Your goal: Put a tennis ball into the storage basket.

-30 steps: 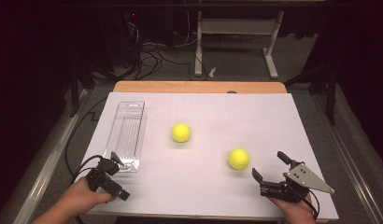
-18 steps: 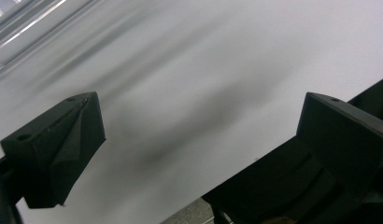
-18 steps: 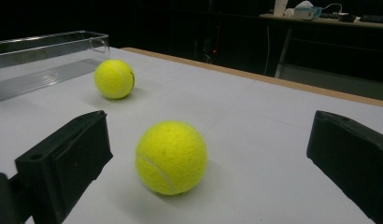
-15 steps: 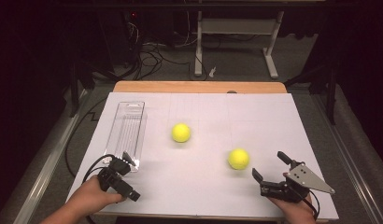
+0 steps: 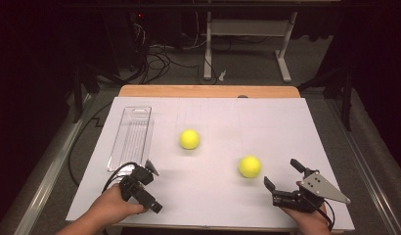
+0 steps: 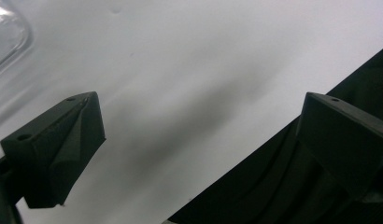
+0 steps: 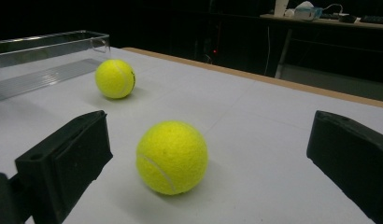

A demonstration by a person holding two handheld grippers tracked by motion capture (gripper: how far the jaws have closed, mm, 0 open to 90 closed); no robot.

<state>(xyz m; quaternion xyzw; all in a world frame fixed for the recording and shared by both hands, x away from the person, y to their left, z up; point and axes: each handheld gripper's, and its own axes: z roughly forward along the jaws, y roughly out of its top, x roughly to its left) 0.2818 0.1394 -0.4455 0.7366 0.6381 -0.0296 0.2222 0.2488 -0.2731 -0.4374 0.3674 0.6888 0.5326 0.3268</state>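
Note:
Two yellow tennis balls lie on the white table top. One ball (image 5: 189,139) rests mid-table, the other ball (image 5: 250,166) nearer the front right. My right gripper (image 5: 280,172) sits at the front right, open, its jaws wide apart and pointing at the nearer ball (image 7: 172,156) just ahead of them; the farther ball (image 7: 115,78) lies beyond. My left gripper (image 5: 152,188) is held at the front left, just below the near end of a clear plastic tray (image 5: 131,138). In its own view the left gripper (image 6: 201,107) is open, with nothing between its jaws.
The white sheet (image 5: 213,210) ends close to both hands at the front edge, which shows as a dark drop (image 6: 297,186) in the left gripper view. A wooden strip (image 5: 208,91) borders the far side. Table legs and cables lie on the floor behind.
My left hand has carried its gripper to the right along the front edge, from the table's left corner to below the tray's near end. The right gripper and both balls have stayed put.

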